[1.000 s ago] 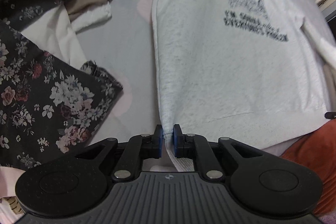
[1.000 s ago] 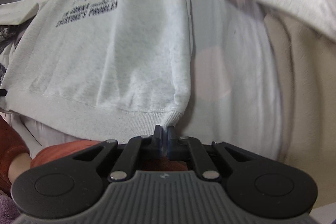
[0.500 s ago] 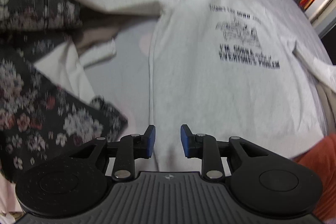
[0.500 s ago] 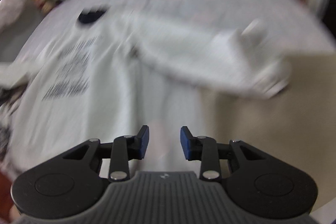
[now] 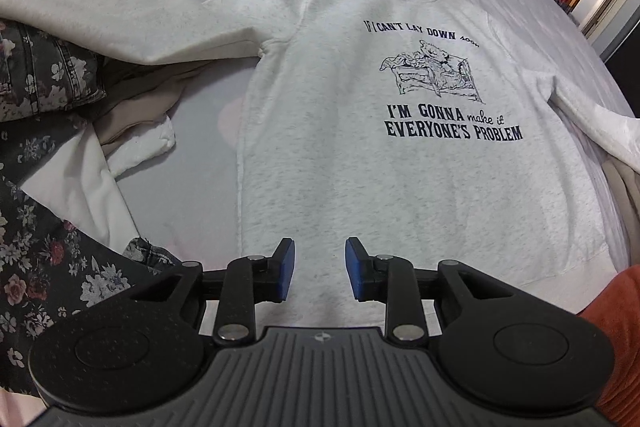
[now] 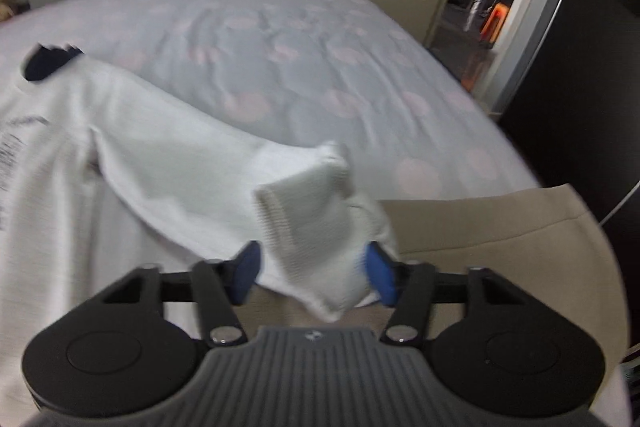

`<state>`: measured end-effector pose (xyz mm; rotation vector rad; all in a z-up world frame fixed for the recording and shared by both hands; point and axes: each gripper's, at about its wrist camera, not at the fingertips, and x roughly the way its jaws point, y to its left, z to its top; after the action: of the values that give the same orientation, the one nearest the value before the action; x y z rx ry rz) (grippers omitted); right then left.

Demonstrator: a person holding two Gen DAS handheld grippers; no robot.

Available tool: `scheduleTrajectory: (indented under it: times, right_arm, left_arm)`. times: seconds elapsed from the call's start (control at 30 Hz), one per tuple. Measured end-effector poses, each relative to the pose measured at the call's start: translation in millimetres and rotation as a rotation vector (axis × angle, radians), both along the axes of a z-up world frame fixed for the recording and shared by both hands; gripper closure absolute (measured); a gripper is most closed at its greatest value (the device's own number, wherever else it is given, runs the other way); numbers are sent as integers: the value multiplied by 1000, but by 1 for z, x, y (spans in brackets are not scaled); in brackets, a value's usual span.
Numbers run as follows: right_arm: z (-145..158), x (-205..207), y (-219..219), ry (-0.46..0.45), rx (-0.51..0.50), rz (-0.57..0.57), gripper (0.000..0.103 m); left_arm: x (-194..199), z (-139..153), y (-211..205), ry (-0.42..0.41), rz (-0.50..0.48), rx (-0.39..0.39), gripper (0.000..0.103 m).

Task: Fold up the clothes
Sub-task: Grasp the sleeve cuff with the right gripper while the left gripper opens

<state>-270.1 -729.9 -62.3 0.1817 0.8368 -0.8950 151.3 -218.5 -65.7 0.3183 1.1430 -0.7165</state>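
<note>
A light grey sweatshirt (image 5: pixel 360 155) with dark printed text lies face up and spread flat on the bed, its dark neck lining at the far end. My left gripper (image 5: pixel 320 269) hovers open above the hem, nothing between its blue pads. In the right wrist view the sweatshirt's right sleeve (image 6: pixel 192 163) runs toward me, and its ribbed cuff (image 6: pixel 312 223) sits between the wide-apart fingers of my open right gripper (image 6: pixel 316 273). Whether the pads touch the cuff I cannot tell.
A dark floral garment (image 5: pixel 44 259) and white and beige clothes (image 5: pixel 132 115) are heaped at the left. A beige cloth (image 6: pixel 500 251) lies at the bed's right edge. The lilac spotted bedsheet (image 6: pixel 320 67) stretches beyond. An orange-red sleeve (image 5: pixel 616 307) shows at lower right.
Both grippers let go of the sweatshirt's hem corners and opened. The left one rose and pulled back. The right one swung right to the sleeve cuff.
</note>
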Motion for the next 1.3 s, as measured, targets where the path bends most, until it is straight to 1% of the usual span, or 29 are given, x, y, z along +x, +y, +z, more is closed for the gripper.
scheduleTrajectory:
  times: [0.03, 0.07, 0.1, 0.13, 0.33, 0.43, 0.47, 0.5, 0.57, 0.67, 0.77, 0.8, 0.83, 0.9, 0.93, 0.97, 1.0, 1.03, 1.13, 1.2, 1.3]
  right_arm:
    - [-1, -2, -4, -3, -12, -1, 81]
    - [5, -4, -9, -13, -26, -10, 90]
    - [11, -6, -15, -25, -40, -20, 90]
    - [18, -8, -21, -36, -54, -29, 97]
    - [68, -21, -86, -69, -111, -117, 98]
    - [82, -30, -123, -66, -149, -196, 99]
    - [83, -32, -135, -62, -157, -228, 102]
    - [82, -35, -146, -60, -159, -253, 103]
    - [74, -39, -167, -27, -169, -299, 103]
    - [51, -48, -192, -40, -111, -332, 103]
    - [25, -55, -202, -81, -30, -317, 103]
    - [17, -57, -205, -108, 3, -301, 103]
    - [10, -59, -208, -137, 37, -286, 97]
    - [-6, -62, -217, -208, 123, -268, 94]
    - [-12, -62, -221, -237, 154, -267, 85]
    - [-18, -62, -225, -266, 183, -268, 68]
    - [-25, -59, -229, -280, 204, -271, 60]
    - [-31, -55, -232, -274, 219, -277, 55]
    - [-50, -44, -243, -231, 254, -316, 56]
    - [-60, -42, -251, -226, 284, -336, 56]
    - [-71, -37, -259, -200, 296, -348, 56]
  left_arm:
    - [2, 0, 0, 0, 6, 3, 77]
    - [3, 0, -1, 0, 13, 5, 77]
    - [5, -1, -2, 0, 20, 10, 77]
    - [7, -2, -3, 1, 27, 15, 77]
    - [11, -15, -17, 21, 47, 64, 77]
    - [9, -17, -27, 18, 48, 81, 77]
    - [9, -18, -31, 18, 49, 86, 77]
    - [8, -20, -34, 19, 50, 92, 77]
    - [8, -24, -41, 22, 49, 110, 77]
    - [7, -32, -50, 26, 42, 144, 77]
    - [8, -37, -55, 29, 41, 180, 77]
    - [9, -38, -56, 30, 43, 189, 77]
    - [10, -39, -58, 30, 46, 196, 77]
    - [12, -39, -60, 27, 53, 207, 77]
    - [12, -40, -61, 26, 56, 212, 77]
    - [12, -40, -63, 25, 59, 216, 77]
    - [12, -41, -64, 24, 62, 221, 77]
    - [12, -41, -64, 22, 64, 224, 77]
    - [9, -42, -63, 19, 70, 232, 77]
    - [8, -43, -62, 17, 74, 237, 77]
    - [5, -44, -61, 14, 80, 246, 75]
